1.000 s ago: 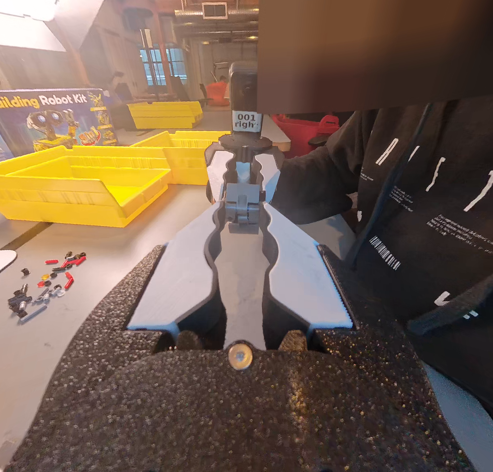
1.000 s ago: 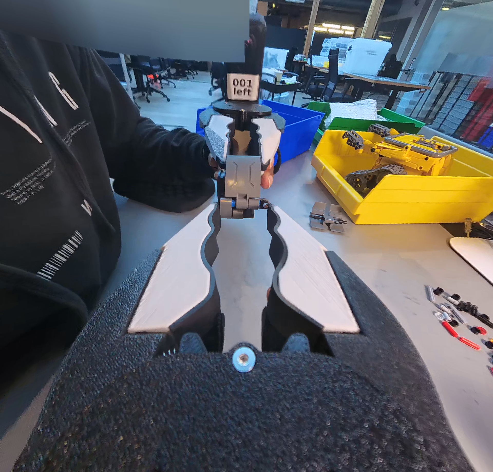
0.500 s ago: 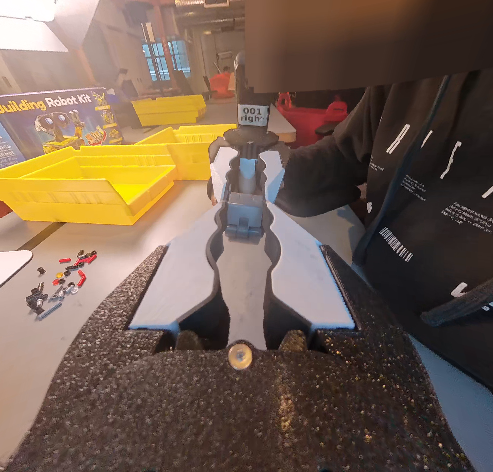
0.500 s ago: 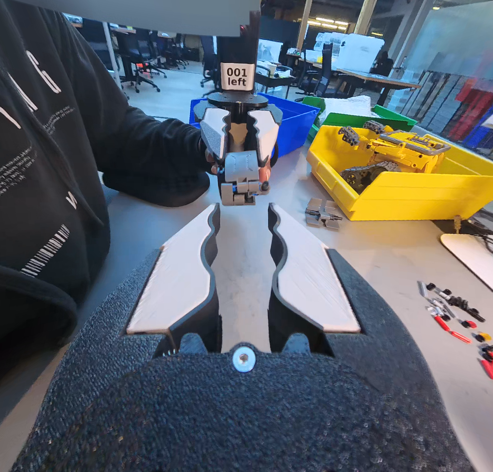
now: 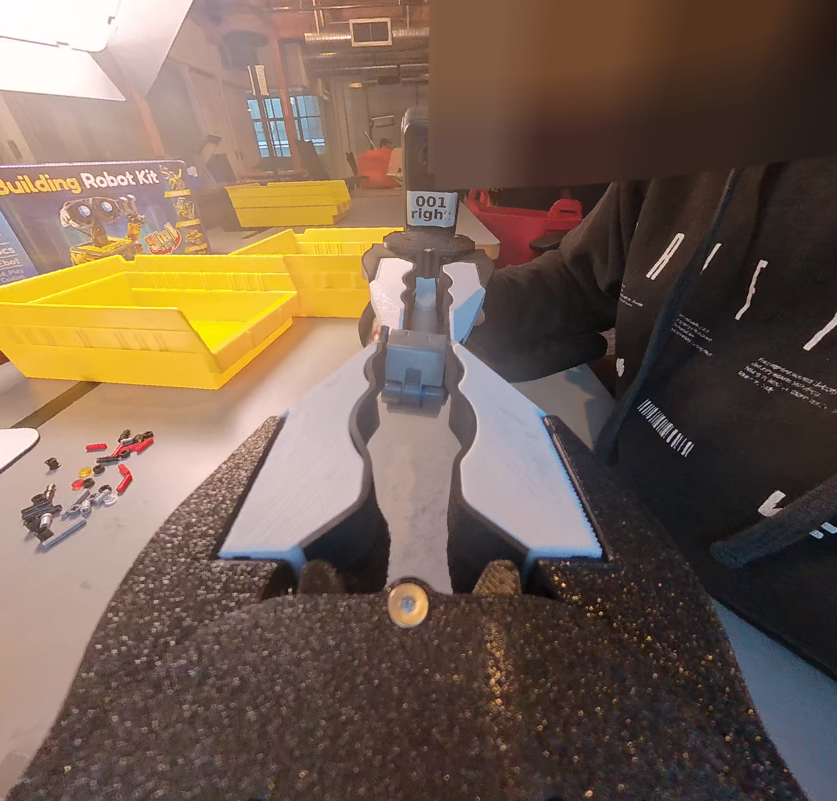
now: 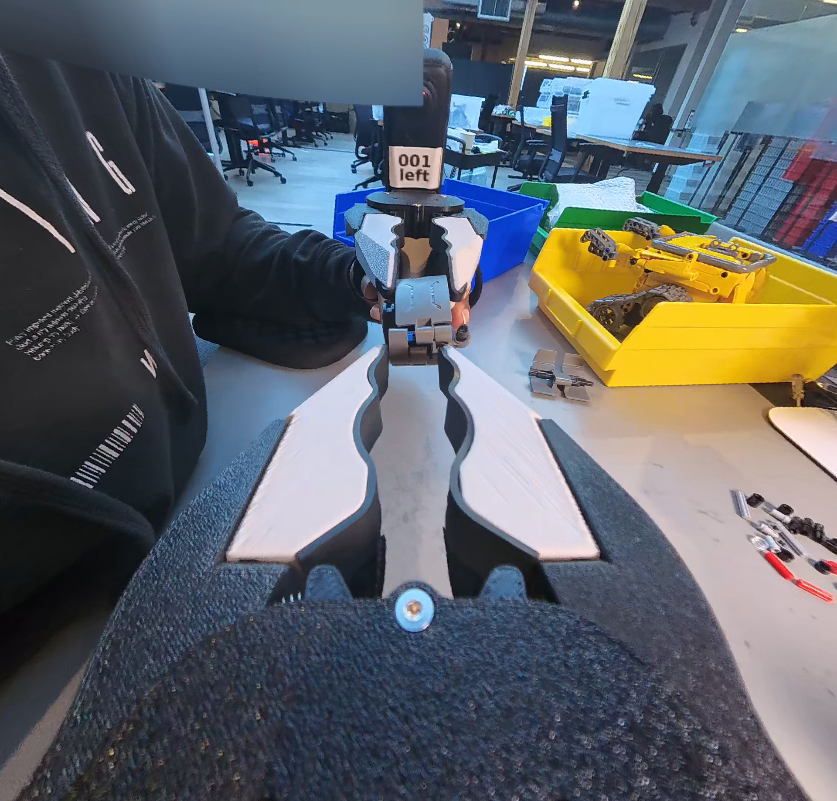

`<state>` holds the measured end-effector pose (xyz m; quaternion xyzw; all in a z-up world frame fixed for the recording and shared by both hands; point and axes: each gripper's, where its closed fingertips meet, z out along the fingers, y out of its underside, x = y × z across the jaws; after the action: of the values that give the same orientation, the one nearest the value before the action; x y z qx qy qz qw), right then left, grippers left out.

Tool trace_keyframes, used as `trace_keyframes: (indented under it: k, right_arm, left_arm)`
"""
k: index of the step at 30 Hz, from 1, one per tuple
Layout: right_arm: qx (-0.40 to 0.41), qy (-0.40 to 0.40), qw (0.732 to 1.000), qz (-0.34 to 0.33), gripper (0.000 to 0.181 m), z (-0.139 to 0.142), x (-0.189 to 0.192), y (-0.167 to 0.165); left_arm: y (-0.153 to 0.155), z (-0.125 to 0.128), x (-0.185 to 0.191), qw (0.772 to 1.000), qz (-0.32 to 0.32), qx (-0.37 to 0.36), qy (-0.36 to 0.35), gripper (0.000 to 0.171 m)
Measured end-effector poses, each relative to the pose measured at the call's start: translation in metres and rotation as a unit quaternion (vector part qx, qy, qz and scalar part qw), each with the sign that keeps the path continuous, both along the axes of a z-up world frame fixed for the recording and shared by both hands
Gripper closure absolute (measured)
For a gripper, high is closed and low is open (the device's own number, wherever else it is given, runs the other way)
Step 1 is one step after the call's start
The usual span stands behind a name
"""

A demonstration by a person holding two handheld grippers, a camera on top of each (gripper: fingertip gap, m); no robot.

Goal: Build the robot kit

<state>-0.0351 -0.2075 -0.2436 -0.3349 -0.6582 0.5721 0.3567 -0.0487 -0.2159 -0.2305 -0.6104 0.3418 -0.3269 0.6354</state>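
Since half second ago: right gripper [image 6: 413, 354] back in close, tips again flanking lower end of grey plastic brick assembly [image 6: 419, 322]; whether clamped, cannot tell. Left gripper [image 5: 412, 362] level, facing right one, fingers pinching assembly's curved panel end. Assembly aloft above grey matte tabletop [image 6: 634, 453]: smooth panel, hinge-like knuckles, blue pin, black peg. Glossy yellow plastic bin [image 6: 679, 349] near; loose red, black, silver small pins [image 5: 77, 485] scattered aside.

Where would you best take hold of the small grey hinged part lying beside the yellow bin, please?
Probably from straight above, closing on the outer plate edges of the grey hinged part: it lies flat on the table, two plates flanking a dark pin, the yellow bin close behind. The left gripper and right gripper both grip a grey assembly.
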Motion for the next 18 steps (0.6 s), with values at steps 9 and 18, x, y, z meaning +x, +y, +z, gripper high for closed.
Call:
trace_keyframes:
  k: [9, 18]
  right_arm:
    - [-0.006, 0.002, 1.000, -0.007, 0.148, 0.004, 0.000, 0.004]
    - [-0.011, 0.026, 0.999, 0.016, 0.147, 0.011, 0.004, -0.006]
  left_arm:
    - [-0.003, 0.000, 0.001, 1.000, -0.017, -0.017, -0.014, 0.146]
    - [-0.009, -0.001, 0.009, 0.997, -0.055, -0.034, -0.034, 0.146]
